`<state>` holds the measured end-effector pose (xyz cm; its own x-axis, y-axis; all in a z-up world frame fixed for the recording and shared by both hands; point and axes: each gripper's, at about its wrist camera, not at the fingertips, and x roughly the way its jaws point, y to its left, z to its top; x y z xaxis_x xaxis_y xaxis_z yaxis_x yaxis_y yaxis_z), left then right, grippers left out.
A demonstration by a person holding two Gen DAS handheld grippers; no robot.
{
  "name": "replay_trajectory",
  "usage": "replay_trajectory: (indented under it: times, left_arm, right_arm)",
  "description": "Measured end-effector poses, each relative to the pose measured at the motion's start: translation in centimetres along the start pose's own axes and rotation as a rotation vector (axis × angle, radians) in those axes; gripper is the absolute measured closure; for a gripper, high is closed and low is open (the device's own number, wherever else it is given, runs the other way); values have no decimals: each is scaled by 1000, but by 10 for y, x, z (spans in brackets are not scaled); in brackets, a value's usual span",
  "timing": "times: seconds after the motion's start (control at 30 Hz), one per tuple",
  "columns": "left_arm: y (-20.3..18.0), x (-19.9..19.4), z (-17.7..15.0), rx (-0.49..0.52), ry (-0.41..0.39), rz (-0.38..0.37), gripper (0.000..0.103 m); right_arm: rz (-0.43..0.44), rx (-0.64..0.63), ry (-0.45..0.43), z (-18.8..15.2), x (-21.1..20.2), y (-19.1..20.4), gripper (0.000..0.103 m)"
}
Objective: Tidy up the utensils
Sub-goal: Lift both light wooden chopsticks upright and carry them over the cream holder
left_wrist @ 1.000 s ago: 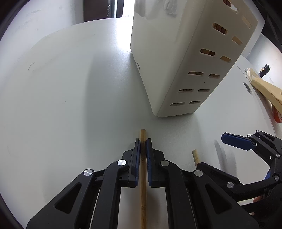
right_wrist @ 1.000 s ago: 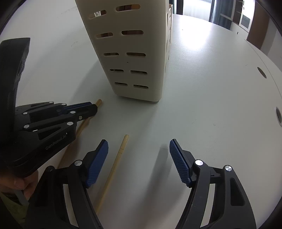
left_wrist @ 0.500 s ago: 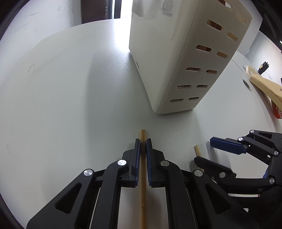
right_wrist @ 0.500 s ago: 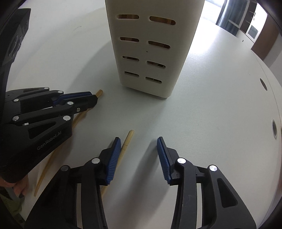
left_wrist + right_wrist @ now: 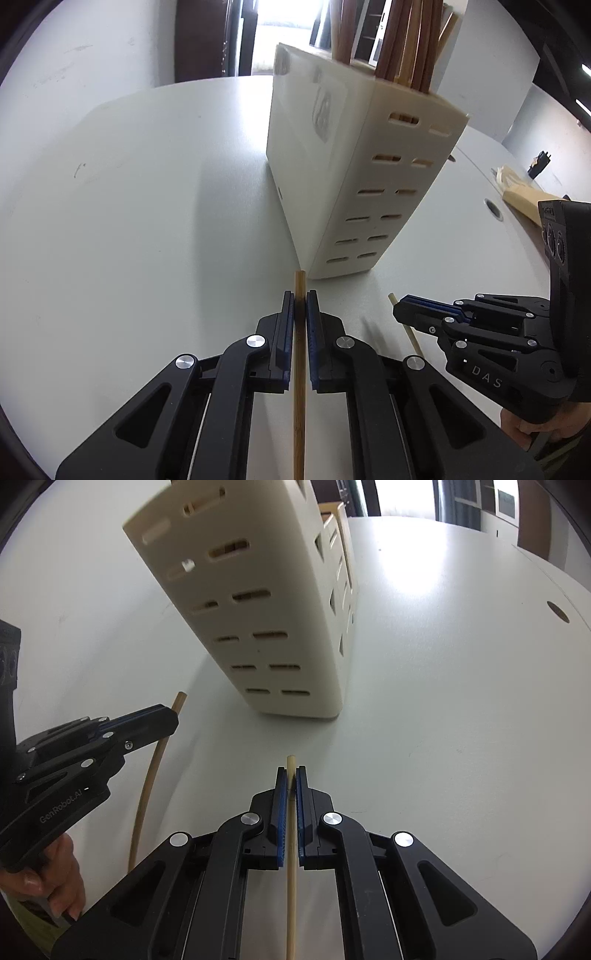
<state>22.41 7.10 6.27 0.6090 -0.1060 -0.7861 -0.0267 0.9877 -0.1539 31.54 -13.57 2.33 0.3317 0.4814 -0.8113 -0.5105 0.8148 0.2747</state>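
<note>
Tool (image 5: 290,775) grips a chopstick (image 5: 291,867); cream holder (image 5: 280,609) stands ahead on table (image 5: 461,701).

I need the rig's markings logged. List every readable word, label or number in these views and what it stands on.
"DAS": white letters on the right gripper body, left wrist view.
"GenRobot.AI": on the left gripper body, right wrist view.
Sticker on the cream utensil holder: a dark mark, too blurred to read.
Nothing else is legible.
</note>
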Motion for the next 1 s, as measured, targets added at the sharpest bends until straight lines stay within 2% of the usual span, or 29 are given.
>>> replay_trajectory:
  times: [0.13, 0.3, 0.47, 0.6, 0.67, 0.7, 1.0]
  left_arm:
    - [-6, -28, 4, 12, -77, -5, 97]
    - [-16, -69, 4, 23, -198, 5, 97]
    - [-25, -94, 5, 34, -277, 19, 97]
    - [-32, -109, 7, 40, -325, 24, 97]
    - [-33, -116, 9, 49, -345, 30, 97]
    - [-35, -119, 11, 52, -354, 31, 97]
    - [-51, -142, 27, 94, -455, 61, 97]
  right_arm:
    - [-11, -43, -96, 3, -32, 12, 98]
    - [30, -93, -202, 11, -72, 34, 98]
    - [33, -145, -307, 13, -108, 54, 98]
    - [38, -165, -349, 9, -122, 45, 98]
    - [43, -167, -366, 16, -126, 37, 98]
    - [43, -168, -373, 26, -125, 46, 98]
    - [45, -191, -452, 35, -141, 37, 98]
